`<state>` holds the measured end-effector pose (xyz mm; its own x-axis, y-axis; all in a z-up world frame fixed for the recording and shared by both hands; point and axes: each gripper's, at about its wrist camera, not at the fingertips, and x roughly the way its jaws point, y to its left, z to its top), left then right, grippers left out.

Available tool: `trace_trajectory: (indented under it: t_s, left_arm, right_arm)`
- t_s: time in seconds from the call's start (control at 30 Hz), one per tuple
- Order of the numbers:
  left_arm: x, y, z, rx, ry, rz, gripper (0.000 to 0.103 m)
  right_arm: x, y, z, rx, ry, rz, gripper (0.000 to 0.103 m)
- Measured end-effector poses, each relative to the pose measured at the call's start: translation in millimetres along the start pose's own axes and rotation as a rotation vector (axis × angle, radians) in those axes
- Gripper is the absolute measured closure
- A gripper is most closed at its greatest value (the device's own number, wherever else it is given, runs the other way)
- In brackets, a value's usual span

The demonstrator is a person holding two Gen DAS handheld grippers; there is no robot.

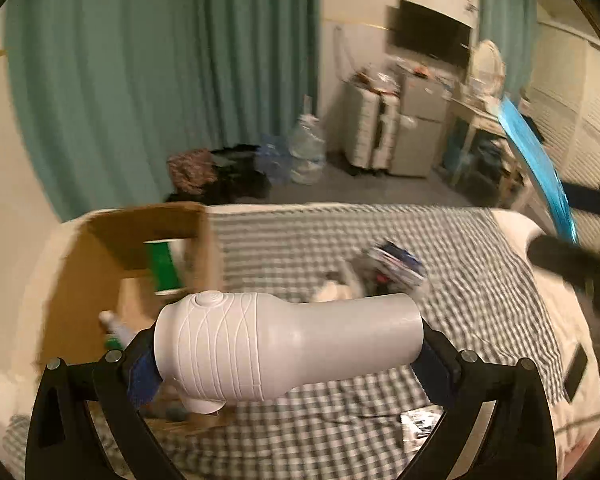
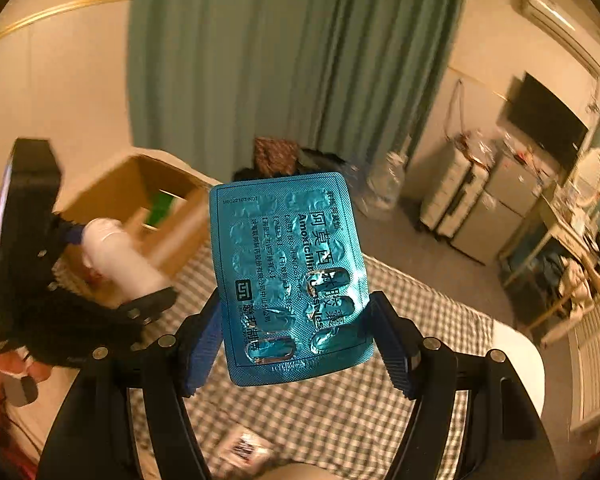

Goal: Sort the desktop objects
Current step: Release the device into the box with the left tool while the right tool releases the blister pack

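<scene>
Teal foil blister pack (image 2: 292,280) clamped edgewise in the right hand-held gripper (image 2: 296,320) could slip short of the brown cardboard box (image 2: 140,208); the left hand-held gripper (image 1: 288,344) clamps a white plastic bottle (image 1: 284,344).

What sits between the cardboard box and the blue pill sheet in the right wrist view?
The white bottle, clamped in the left tool, hangs between the cardboard box and the pill sheet in the right wrist view.

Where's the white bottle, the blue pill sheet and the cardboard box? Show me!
white bottle (image 1: 284,348): left wrist view, on its ribbed body between the fingers.
blue pill sheet (image 2: 292,276): right wrist view, on the printed foil middle.
cardboard box (image 2: 112,188): right wrist view, on its brown inner back wall.
</scene>
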<state>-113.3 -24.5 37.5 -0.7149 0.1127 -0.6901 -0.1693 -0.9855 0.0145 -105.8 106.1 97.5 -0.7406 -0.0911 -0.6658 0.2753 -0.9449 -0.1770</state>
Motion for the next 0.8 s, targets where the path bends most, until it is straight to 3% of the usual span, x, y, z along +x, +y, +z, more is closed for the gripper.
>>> trace_trajectory:
  t_s: [0.23,0.37,0.53,0.8]
  left_arm:
    - [-32,58,0,-0.037,-0.055,0.099,0.001]
    - [-31,95,-3,-0.078,-0.042,0.121,0.001]
    - [-10,137,-13,-0.108,-0.016,0.172,0.001]
    - [39,175,-29,-0.149,0.073,0.144,0.0]
  right_arm:
    - [-13,71,22,-0.049,-0.031,0.082,0.034]
    - [-3,103,32,-0.066,-0.023,0.143,0.034]
    - [22,130,39,-0.102,0.002,0.179,0.033]
    - [85,151,47,-0.084,0.074,0.25,0.033]
